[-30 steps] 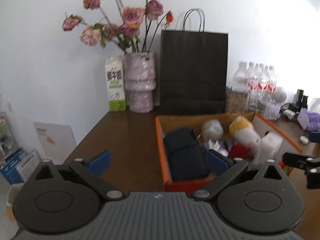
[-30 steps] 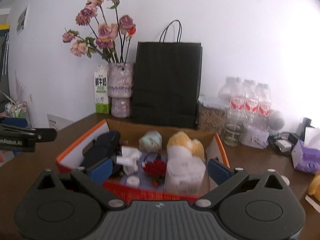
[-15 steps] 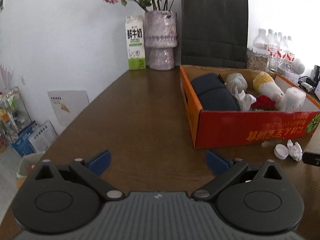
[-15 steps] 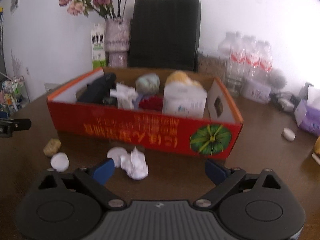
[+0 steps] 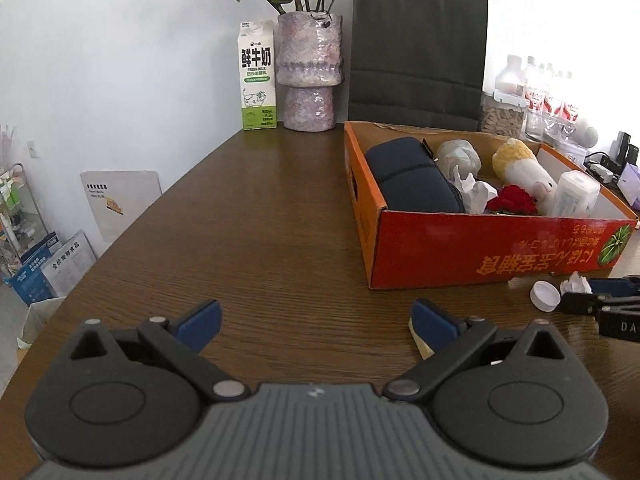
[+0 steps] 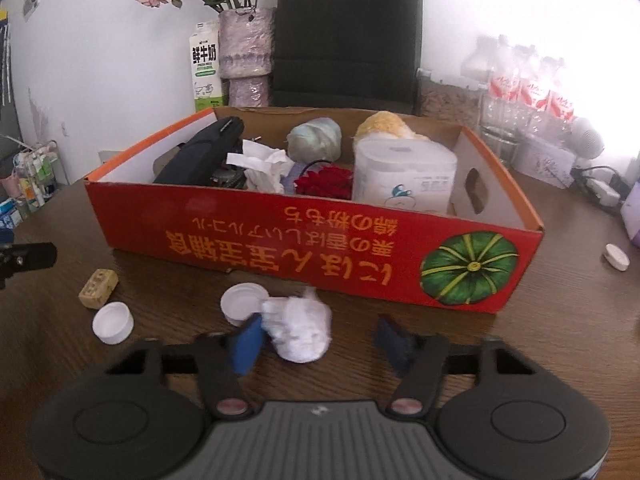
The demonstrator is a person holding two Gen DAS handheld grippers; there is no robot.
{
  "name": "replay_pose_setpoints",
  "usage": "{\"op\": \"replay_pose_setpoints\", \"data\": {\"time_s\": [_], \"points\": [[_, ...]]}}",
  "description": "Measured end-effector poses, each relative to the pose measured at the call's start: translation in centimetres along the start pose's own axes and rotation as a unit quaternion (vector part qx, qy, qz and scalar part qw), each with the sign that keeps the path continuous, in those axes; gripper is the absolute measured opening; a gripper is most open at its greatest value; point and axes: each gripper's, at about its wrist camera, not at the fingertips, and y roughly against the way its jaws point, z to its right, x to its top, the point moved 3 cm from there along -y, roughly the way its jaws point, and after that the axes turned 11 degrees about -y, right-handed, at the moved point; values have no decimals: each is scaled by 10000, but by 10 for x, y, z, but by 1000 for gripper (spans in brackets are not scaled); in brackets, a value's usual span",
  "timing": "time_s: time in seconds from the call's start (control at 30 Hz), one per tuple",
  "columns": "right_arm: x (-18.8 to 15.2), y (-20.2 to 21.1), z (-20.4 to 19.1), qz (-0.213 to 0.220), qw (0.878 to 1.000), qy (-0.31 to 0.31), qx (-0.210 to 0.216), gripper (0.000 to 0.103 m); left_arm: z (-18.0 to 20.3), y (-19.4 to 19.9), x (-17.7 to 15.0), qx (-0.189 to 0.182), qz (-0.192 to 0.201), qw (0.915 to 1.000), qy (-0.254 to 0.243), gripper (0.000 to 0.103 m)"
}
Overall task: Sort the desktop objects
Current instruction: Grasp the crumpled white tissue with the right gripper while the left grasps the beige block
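Three white caps on desk (image 6: 520,360) in right view: 1 (image 6: 113,322) front-left, 1 (image 6: 243,303) touching crumpled tissue (image 6: 298,334), 1 (image 6: 617,256) far right; also 1 tan block (image 6: 98,288) beside the left cap. Orange box (image 6: 320,248) holds 1 dark pouch (image 6: 204,152), 1 tissue roll (image 6: 404,178), 1 red flower (image 6: 324,179), among others. Right tongs (image 6: 318,342) spread wide w/ tissue between fingers, not clamped; left tongs (image 5: 316,320) wide open, holding nothing, over bare desk.

The pale tan rectangular block (image 5: 421,343) is mostly hidden behind the left gripper's (image 5: 316,320) right finger; the right gripper's (image 6: 320,342) fingers look motion-blurred.
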Motion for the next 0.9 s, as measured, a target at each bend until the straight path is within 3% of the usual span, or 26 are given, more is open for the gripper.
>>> {"op": "replay_pose_setpoints", "data": {"time_s": [0.07,0.5,0.7,0.77,0.9], "points": [[0,1,1,22,10000,-18,26,23,3,-2,0,-29,-20,10000,-21,103],[-5,9,12,259,9993,-237,-88,20,33,-12,10,-202,-98,9995,-230,100],[-5,14,21,375,9985,-361,-175,20,45,-21,9,-264,-298,9990,-186,86],[-6,15,24,392,9983,-391,-162,20,46,-23,7,-268,-333,9989,-188,75],[-7,17,26,419,9981,-424,-133,20,49,-22,6,-344,-358,9985,-215,66]]}}
